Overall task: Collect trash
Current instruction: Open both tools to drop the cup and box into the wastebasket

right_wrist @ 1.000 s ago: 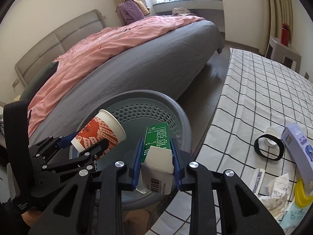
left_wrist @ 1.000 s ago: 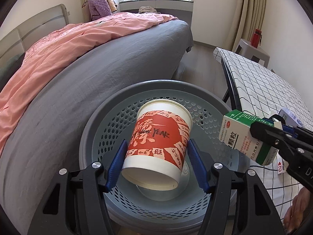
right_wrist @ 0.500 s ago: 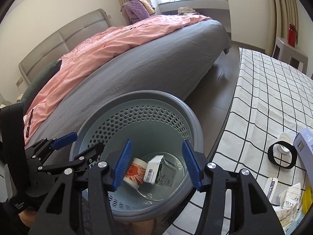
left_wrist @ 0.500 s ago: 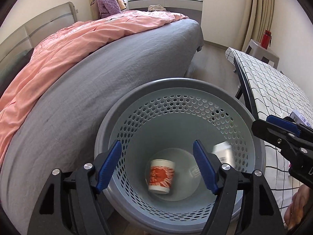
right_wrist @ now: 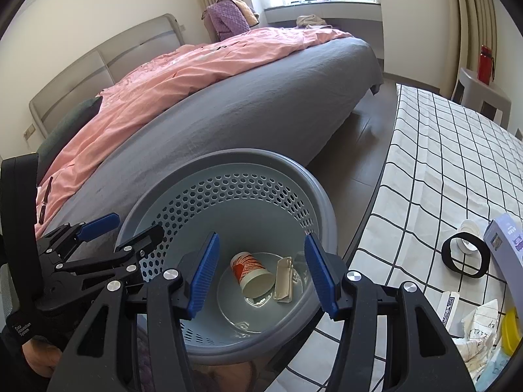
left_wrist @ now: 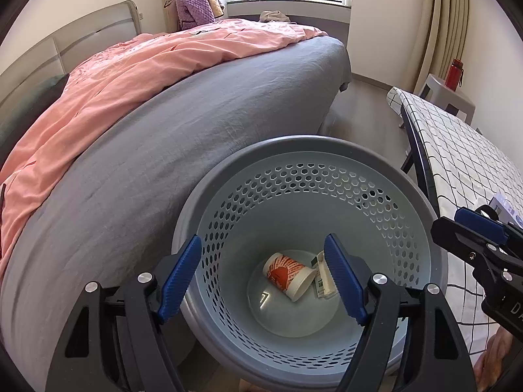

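A grey perforated bin [left_wrist: 385, 176] [right_wrist: 313, 196] stands between the bed and the table. At its bottom lie a red-and-white paper cup [left_wrist: 289, 276] [right_wrist: 250, 272] on its side and a small green-and-white carton [left_wrist: 322, 277] [right_wrist: 284, 279] next to it. My left gripper [left_wrist: 263, 277] hangs open above the bin with nothing between its blue pads. My right gripper [right_wrist: 260, 276] is also open and empty over the bin mouth. Each gripper shows at the edge of the other's view, the left gripper [right_wrist: 108, 232] and the right gripper [left_wrist: 470, 228].
A bed with grey sheet [left_wrist: 163, 137] and pink duvet [left_wrist: 130, 68] lies left of the bin. Right of it is a checked tablecloth [right_wrist: 441, 163] with a black ring [right_wrist: 465, 258], a lilac box [right_wrist: 505, 238], crumpled paper [right_wrist: 480, 330] and a yellow item [right_wrist: 510, 330].
Both grippers opened. The cup left the left gripper and the carton left the right one; both fell to the bottom of the bin and now lie still there.
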A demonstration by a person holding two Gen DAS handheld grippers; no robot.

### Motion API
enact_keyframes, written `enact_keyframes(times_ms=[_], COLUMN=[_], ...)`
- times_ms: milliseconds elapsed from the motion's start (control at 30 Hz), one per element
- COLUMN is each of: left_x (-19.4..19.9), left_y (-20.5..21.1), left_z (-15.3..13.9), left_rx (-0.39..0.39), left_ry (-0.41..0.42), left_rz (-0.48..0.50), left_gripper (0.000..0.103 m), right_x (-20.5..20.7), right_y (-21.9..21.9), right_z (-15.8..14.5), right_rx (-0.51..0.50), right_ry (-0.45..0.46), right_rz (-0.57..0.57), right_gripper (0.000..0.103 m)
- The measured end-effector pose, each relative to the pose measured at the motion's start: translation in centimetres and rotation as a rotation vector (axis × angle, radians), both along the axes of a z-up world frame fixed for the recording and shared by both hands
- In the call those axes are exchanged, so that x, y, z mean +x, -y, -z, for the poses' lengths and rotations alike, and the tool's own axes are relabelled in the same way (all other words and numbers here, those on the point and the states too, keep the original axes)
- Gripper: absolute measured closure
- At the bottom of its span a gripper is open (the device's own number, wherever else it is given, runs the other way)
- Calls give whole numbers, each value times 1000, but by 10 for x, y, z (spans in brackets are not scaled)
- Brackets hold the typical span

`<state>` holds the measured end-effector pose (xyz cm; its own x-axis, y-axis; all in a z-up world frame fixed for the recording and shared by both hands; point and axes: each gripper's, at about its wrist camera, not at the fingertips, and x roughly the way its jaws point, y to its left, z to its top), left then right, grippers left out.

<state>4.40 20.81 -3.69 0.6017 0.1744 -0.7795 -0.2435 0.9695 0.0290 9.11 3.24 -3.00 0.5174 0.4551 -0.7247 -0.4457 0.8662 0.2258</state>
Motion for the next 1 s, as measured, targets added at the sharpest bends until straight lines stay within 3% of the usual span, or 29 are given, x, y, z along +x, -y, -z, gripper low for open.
enact_keyframes(times_ms=[433, 1000], left_x=[-3, -11], left_y=[6, 43], left_z=[-3, -13], left_rx=[1, -1], left_ry=[13, 53], left_rz=[8, 88], left_gripper=[29, 29], right_x=[-10, -47], right_y=[12, 71], right_z=[1, -1], right_rx=[-11, -11], right_ry=[0, -8], right_rz=[29, 170], right_gripper=[48, 34])
